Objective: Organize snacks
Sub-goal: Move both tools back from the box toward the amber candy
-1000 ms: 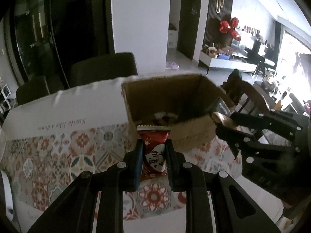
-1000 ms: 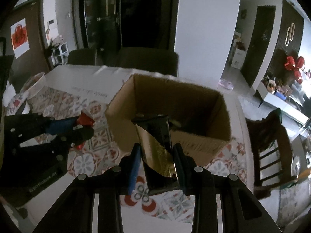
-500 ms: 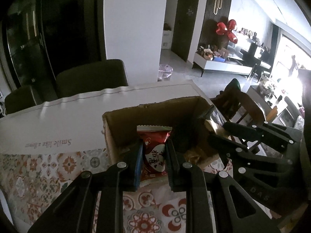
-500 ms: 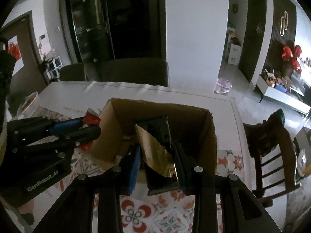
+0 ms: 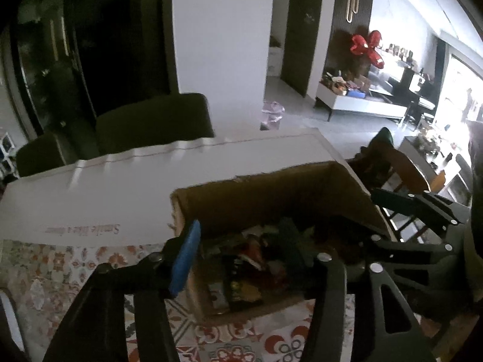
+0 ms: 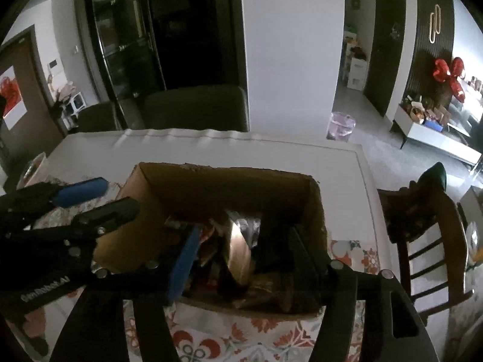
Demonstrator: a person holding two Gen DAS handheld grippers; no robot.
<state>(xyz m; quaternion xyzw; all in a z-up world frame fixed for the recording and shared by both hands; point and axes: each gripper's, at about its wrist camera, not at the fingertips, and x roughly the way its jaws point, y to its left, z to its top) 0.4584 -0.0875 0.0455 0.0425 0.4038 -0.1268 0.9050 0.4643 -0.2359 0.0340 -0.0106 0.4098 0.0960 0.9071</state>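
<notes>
Brown cardboard box [image 5: 271, 193], open-topped, stands on the worktop [image 5: 120, 187] over a patterned cloth [image 6: 271, 335] and holds a dim heap of snack packets [image 5: 244, 271]; dark chairs [image 6: 193, 105] line the far edge, a wooden chair [image 6: 422, 241] stands right. Left claw [image 5: 244, 250] and right claw [image 6: 241, 247] both hang over the box, jaws opening, nothing pressed between the pads. Only the right view shows a gold packet [image 6: 238, 250] upright among the rest.
</notes>
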